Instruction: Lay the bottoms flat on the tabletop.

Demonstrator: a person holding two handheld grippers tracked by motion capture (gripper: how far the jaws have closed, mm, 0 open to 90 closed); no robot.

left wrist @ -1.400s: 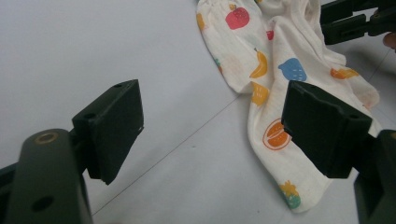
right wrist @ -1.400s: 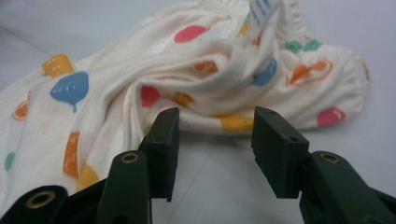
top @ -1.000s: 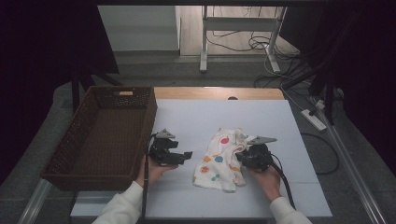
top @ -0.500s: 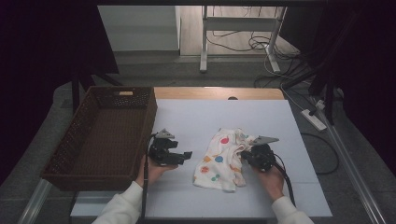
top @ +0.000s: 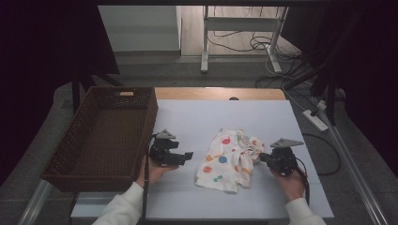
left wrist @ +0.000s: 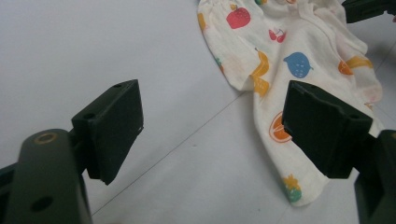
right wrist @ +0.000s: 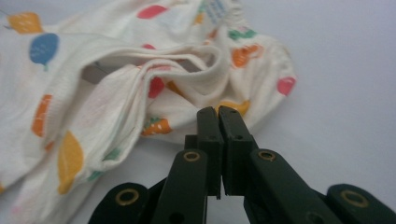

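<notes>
A cream cloth point(top: 225, 160) printed with coloured fruit lies crumpled on the white table top point(top: 206, 117). My right gripper point(top: 263, 158) sits at the cloth's right edge with its jaws pressed together. In the right gripper view a fold of the cloth point(right wrist: 140, 84) bunches toward the tips of the right gripper point(right wrist: 218, 111), which pinch its hem. My left gripper point(top: 187, 155) rests on the table left of the cloth, jaws wide apart and apart from the fabric. In the left gripper view the cloth point(left wrist: 299, 56) lies beyond the left gripper point(left wrist: 212, 126), and bare table shows between the jaws.
A dark brown wicker basket point(top: 141, 105) stands along the table's left edge, close to my left hand. Cables and a power strip point(top: 315, 120) lie on the floor to the right. Metal table legs point(top: 204, 42) stand behind the table.
My right gripper has shifted a little to the right, drawing the cloth's right edge with it. The left gripper has stayed in place.
</notes>
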